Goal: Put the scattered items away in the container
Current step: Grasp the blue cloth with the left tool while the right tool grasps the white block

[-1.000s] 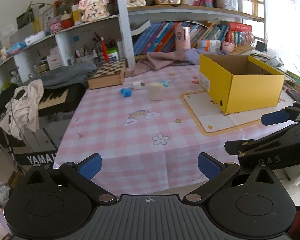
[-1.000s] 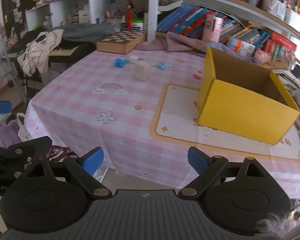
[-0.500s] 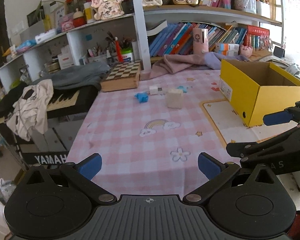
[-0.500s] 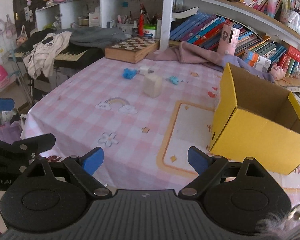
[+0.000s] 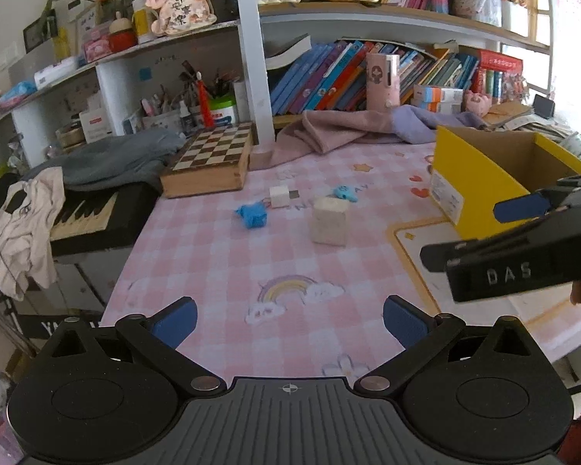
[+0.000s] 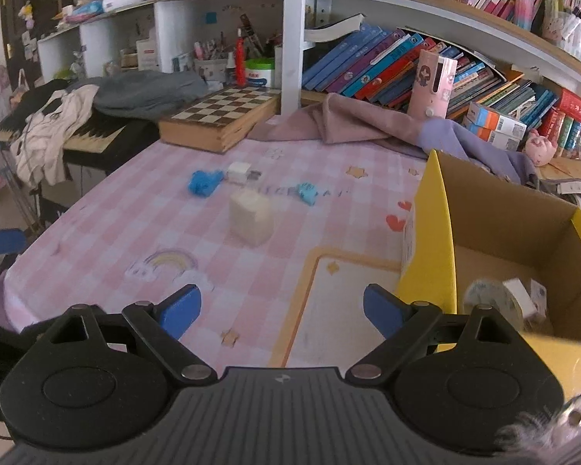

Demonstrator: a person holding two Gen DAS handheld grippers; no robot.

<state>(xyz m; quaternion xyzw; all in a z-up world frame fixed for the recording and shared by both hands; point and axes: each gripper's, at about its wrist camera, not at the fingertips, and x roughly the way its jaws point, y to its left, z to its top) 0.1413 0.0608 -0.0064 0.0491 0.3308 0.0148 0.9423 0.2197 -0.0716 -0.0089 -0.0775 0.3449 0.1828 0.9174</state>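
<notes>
Left gripper [image 5: 288, 319] jaws wide apart, nothing between them, over the near part of the pink checked tablecloth [image 5: 220, 271]. Right gripper [image 6: 281, 310] also spread wide and empty, over the near edge of the cloth, its right finger just beside the yellow box [image 6: 432, 240].

Scattered items lie well ahead of both grippers, mid-table: a beige block [image 5: 328, 221] standing upright, closest to the grippers; a blue toy [image 5: 252, 215] to its left; a small white cube [image 5: 279, 196] just behind, between the two blue pieces; a smaller light-blue toy [image 5: 344, 192] behind the block to the right. None touched. The yellow box sits on the right on a cream mat [image 6: 341, 298], open top; inside it a roll of tape [image 6: 490, 300] and a small white piece next to it. Chessboard box [image 5: 209, 162] at the far edge, pink-purple cloth [image 5: 352, 131] beside it.

Versus a second ago: both grippers have come forward over the table, items and box look larger and closer, box interior now visible in the right wrist view. Jaw spread unchanged. Items have not shifted.
</notes>
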